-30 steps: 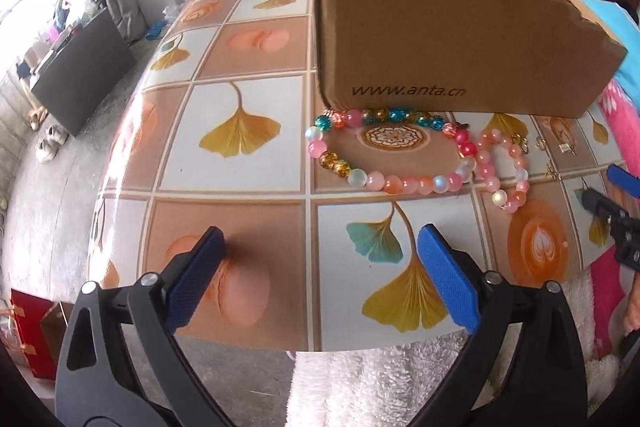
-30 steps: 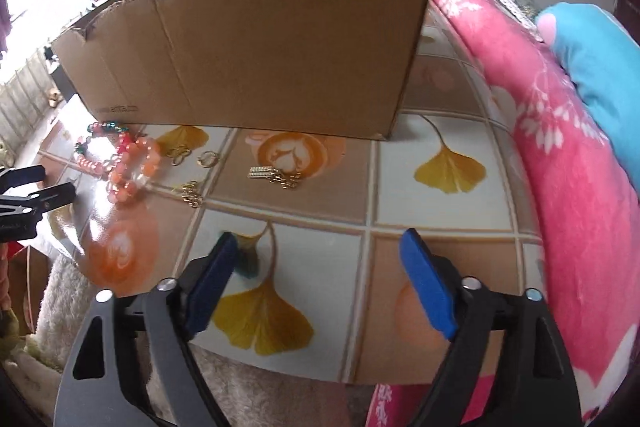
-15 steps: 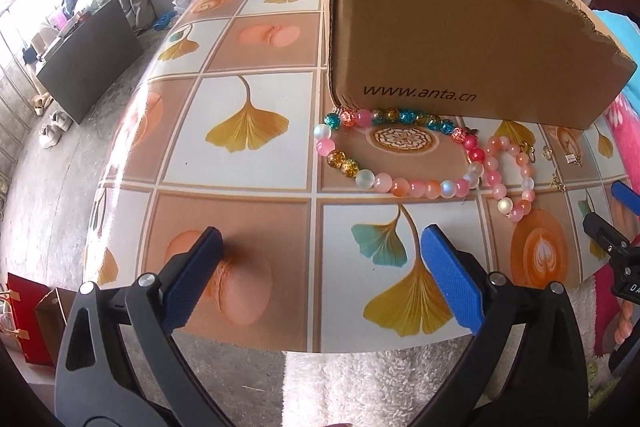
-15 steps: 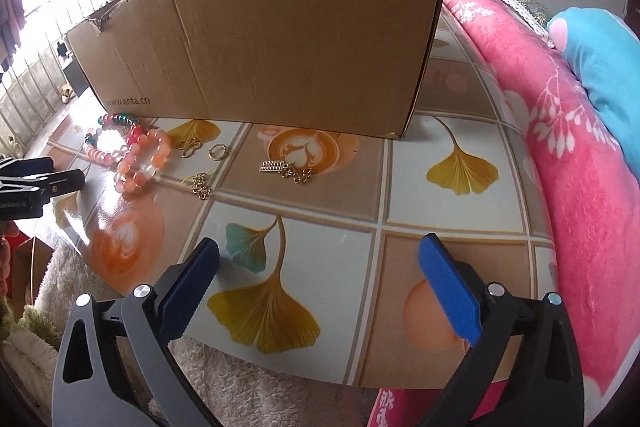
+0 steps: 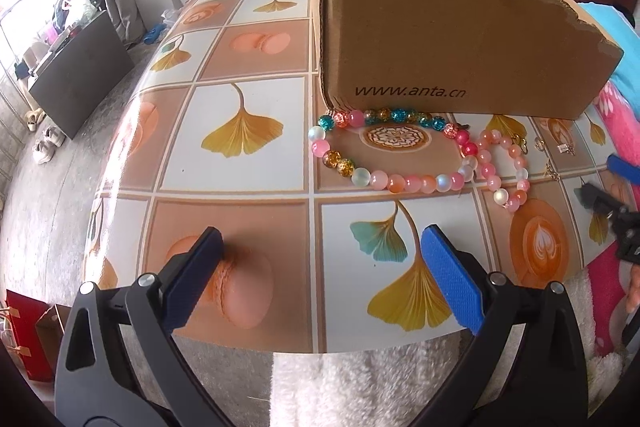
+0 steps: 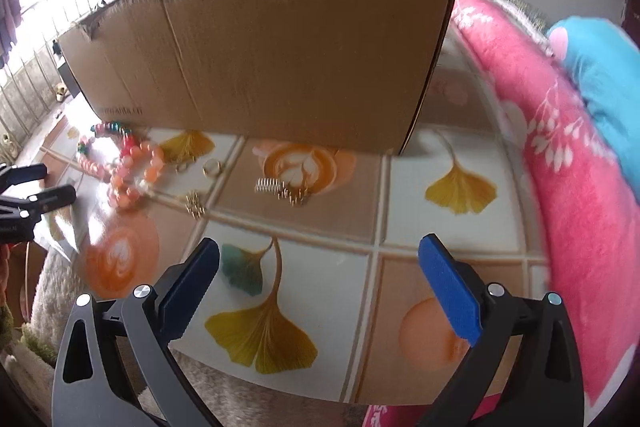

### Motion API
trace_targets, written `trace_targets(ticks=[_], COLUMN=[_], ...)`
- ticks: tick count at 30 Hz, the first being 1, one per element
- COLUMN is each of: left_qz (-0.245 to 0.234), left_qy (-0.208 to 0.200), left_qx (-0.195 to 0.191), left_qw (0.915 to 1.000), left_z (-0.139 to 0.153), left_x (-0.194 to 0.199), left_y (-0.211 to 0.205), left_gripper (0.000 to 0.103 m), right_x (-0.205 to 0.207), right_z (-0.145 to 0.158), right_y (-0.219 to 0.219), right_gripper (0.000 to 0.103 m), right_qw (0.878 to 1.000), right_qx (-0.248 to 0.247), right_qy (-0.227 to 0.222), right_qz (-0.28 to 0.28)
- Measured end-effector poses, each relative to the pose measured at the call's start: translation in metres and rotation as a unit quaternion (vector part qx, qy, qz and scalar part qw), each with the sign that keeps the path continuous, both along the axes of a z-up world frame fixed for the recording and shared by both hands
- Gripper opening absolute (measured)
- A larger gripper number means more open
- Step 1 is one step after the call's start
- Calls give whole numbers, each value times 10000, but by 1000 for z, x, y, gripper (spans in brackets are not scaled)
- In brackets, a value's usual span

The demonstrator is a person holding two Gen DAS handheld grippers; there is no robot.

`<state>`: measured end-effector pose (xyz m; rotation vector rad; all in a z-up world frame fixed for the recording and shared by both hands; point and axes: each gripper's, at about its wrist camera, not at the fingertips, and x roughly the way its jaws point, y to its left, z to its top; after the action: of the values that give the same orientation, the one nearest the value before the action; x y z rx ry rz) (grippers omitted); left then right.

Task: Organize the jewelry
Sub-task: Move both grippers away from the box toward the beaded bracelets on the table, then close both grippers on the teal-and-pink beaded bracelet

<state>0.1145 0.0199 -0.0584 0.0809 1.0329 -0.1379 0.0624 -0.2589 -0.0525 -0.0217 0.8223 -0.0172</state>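
The left tongs (image 5: 320,269) hover over the near edge of the surface (image 5: 256,59), a patterned top of ginkgo-leaf and macaron tiles, with their blue pads (image 5: 454,283) set wide apart and nothing between them. Ahead and to their right lies a large bead bracelet (image 5: 384,183) of pink, teal and amber beads, its far side just beside the foot of a tall cardboard box (image 5: 440,27) that stands on the surface and carries a printed web address. A smaller pink bead bracelet (image 5: 502,165) lies touching the large one on its right. Further right, small gold pieces (image 5: 558,149) sit scattered along the box's foot.

From the right wrist view, which is somewhat blurred, the same bracelets (image 6: 128,163) lie at the left, near the box's left corner. Right of them rest two small gold rings (image 6: 211,167), a little gold chain cluster (image 6: 195,205), and what appears to be a gold bar-and-chain piece (image 6: 282,189) on a latte-art tile. The right tongs (image 6: 320,287) hang above the near tiles, well apart from all the jewelry; their jaws have just been opening and now stand wide, empty. A pink floral blanket (image 6: 560,147) borders the surface on the right.
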Motion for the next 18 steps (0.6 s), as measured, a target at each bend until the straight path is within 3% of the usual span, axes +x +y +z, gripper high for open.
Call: trace_targets(ticks=[4, 8, 12, 18], left_qz=[101, 164, 125, -140], left_qy=[-121, -173, -252, -271], left_qx=[7, -5, -22, -55], left_qw=[9999, 9997, 9996, 9995], left_z=[0, 0, 0, 0], left_x=[-3, -8, -10, -10], left_y=[-1, -1, 2, 10], left_gripper=[96, 96, 96, 96], right_x=[-16, -24, -25, -15], right_z=[31, 37, 30, 20], right_y=[14, 37, 66, 99], right_gripper=[97, 97, 96, 70], right_qw=[9972, 9916, 9877, 9779], right_qx=[231, 700, 550, 709], right_qy=[-690, -812, -736, -336], right_qz=[185, 717, 1263, 1936])
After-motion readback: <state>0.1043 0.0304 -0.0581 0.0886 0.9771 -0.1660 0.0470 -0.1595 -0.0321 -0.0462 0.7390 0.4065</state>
